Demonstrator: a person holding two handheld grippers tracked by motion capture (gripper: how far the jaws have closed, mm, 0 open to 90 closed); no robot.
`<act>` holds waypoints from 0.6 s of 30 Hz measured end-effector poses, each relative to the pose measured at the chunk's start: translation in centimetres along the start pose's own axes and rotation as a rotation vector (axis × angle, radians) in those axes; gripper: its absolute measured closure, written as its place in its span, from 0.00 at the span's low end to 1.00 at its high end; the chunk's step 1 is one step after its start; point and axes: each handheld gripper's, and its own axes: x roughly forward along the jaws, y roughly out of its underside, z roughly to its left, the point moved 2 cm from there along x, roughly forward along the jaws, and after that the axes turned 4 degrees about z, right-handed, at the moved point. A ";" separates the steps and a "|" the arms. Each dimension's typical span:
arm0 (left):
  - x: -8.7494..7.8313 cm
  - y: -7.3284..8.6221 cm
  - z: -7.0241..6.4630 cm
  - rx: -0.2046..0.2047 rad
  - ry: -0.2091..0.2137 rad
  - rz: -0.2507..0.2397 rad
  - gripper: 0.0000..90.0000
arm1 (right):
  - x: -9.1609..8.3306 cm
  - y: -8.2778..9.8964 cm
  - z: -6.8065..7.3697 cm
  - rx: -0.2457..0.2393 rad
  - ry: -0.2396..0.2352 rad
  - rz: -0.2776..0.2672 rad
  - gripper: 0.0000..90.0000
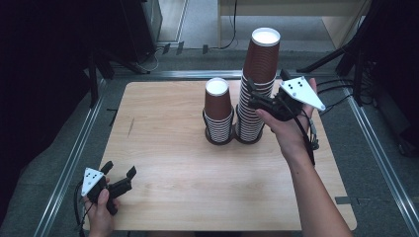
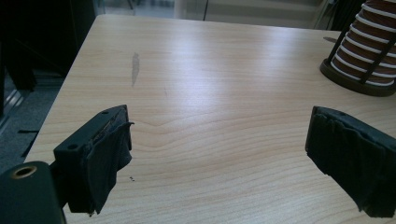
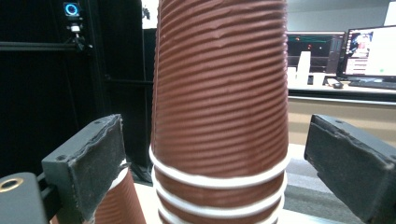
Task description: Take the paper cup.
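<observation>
Two stacks of brown ribbed paper cups stand upside down on the wooden table (image 1: 188, 168): a tall stack (image 1: 258, 84) and a shorter stack (image 1: 218, 111) to its left, each in a dark holder base. My right gripper (image 1: 257, 96) is open at the tall stack, one jaw on either side of the top cup (image 3: 219, 88), not touching it. My left gripper (image 1: 118, 170) rests open near the table's front left corner with bare wood between its jaws (image 2: 219, 154). The shorter stack's base (image 2: 359, 60) shows far right.
A dark streak (image 2: 135, 68) marks the wood at the left. Metal rails (image 1: 74, 158) run along both sides of the table. Black stands and cables (image 1: 341, 94) sit behind and to the right. Monitors (image 3: 369, 51) stand on a far desk.
</observation>
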 end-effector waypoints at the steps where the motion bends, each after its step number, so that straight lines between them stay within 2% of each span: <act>1: 0.0 0.0 0.0 0.000 0.000 0.000 0.08 | 0.1 -0.1 0.0 0.003 0.000 0.001 0.06; 18: 0.1 0.0 0.0 0.006 0.000 0.004 0.08 | 2.7 -0.5 0.0 0.031 0.029 0.022 0.05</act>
